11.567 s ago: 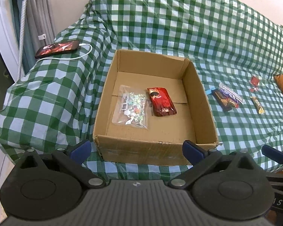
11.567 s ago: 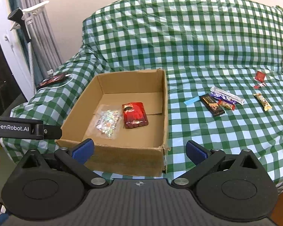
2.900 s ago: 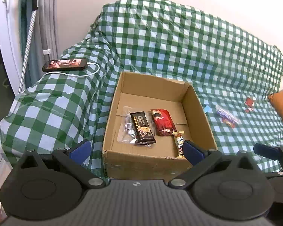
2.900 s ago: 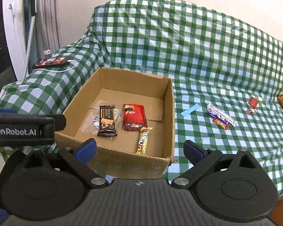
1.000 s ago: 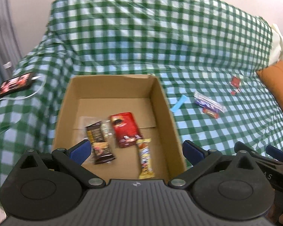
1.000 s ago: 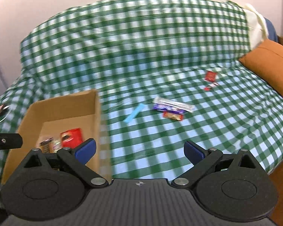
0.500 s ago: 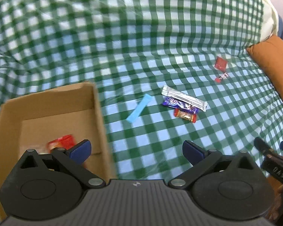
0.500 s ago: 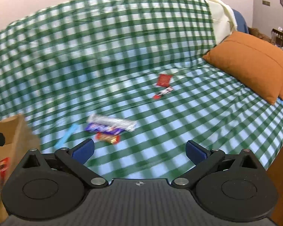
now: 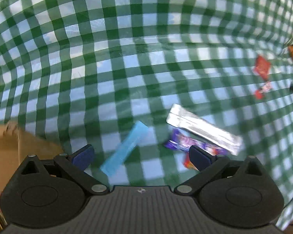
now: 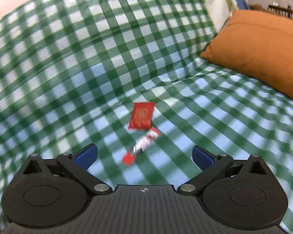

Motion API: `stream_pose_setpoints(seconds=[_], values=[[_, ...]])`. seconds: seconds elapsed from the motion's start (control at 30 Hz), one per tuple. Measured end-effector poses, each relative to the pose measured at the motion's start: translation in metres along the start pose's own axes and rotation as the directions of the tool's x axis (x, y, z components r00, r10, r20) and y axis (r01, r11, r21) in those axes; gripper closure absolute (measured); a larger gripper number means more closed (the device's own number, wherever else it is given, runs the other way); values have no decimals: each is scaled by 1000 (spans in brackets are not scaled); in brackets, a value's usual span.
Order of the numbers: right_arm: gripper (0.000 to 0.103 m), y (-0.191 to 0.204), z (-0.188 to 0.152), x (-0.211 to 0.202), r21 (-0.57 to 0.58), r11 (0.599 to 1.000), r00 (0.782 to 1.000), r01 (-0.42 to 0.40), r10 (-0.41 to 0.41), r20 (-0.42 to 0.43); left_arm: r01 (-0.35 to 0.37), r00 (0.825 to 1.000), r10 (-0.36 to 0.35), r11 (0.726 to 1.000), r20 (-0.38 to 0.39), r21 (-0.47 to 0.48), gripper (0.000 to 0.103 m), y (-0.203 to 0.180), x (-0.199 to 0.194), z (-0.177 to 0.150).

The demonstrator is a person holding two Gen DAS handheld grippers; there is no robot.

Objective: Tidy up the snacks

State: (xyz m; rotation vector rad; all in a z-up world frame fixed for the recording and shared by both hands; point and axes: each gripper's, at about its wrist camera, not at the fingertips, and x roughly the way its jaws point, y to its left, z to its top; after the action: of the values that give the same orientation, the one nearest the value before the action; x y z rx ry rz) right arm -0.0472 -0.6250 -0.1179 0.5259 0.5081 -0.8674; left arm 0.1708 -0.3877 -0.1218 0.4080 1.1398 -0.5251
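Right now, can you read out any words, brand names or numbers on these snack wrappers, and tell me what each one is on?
None can be read.
Red packet: gold emblem only, blurred.
Red-and-white candy: print blurred.
Purple bar: print smeared.
Silver wrapper: no text visible.
Blue stick: plain.
Both the left gripper and right gripper show no lettering.

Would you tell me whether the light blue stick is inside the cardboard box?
Outside: the light blue stick lies on the checked cloth, right of the box.
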Motion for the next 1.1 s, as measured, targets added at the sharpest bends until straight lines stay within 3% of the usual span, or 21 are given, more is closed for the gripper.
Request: stream_pose_setpoints(seconds=[0.1,0.2,0.27,0.37,0.43,0.5,0.57,0.6,0.63,0.67,0.73,0.9,1.1], values=[[1,6,11,62,19,999,998,38,-38,-40,-35,999,37,997,-21,71,0,9,26,15],[1,17,13,114,7,997,995,79,-79,-68,-37,995,51,989,-88,144,0,19,53,23],[1,26,11,139,-4,996,993,91,-91,-75,-42,990,65,982,-124,185,0,24,71,27],[1,38,15,163,-36,988,989,150,-150,-9,-55,985,90,972,-145,229,0,28,88,25],[1,39,19,176,-21,977,977,214,-213,18,-21,983,65,970,-174,242,0,28,98,22],[1,36,21,193,-19,973,973,232,-232,-15,2,985,42,968,-168,251,1,28,100,16],[6,42,15,201,-126,958,966,258,-258,14,23,993,12,958,-120,286,19,24,91,10],[18,45,11,198,-165,956,971,241,-236,47,58,993,-26,955,-111,291,48,22,85,7],[53,47,8,193,-191,959,978,208,-199,65,50,995,-23,952,-93,301,86,18,78,4],[54,51,7,189,-215,956,979,201,-190,70,16,997,10,945,-76,327,86,12,73,1],[56,54,6,181,-236,947,976,216,-206,65,18,998,1,947,-57,321,86,11,65,-2],[57,49,10,125,-164,983,995,88,-79,65,51,999,-54,959,1,278,87,17,20,-9],[57,46,0,-3,-97,993,992,-62,72,99,100,989,-123,968,87,232,87,22,-64,-32]])
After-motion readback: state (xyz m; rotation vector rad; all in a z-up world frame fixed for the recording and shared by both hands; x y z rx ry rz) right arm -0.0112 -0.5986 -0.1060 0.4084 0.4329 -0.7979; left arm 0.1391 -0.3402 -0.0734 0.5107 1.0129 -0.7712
